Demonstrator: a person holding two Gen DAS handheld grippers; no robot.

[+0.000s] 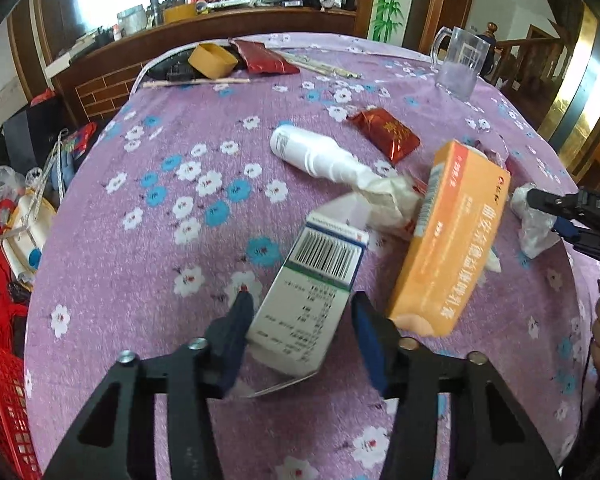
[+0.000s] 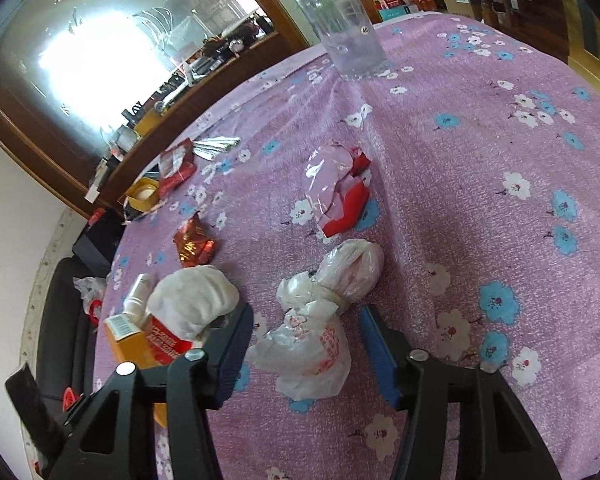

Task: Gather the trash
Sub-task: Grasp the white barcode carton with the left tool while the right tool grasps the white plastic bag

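Left claw (image 1: 298, 312): half-open around the white box (image 1: 306, 300), grip unclear.
Right claw (image 2: 306, 330): half-open astride the plastic bag (image 2: 320, 320).
Orange box (image 1: 448, 240): at three o'clock of the white box.

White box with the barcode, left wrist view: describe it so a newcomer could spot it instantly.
On the purple flowered tablecloth, look at the near edge, between the fingers of the left claw. The white box lies there beside a taller orange box; it alone shows a black barcode on a blue-edged end.
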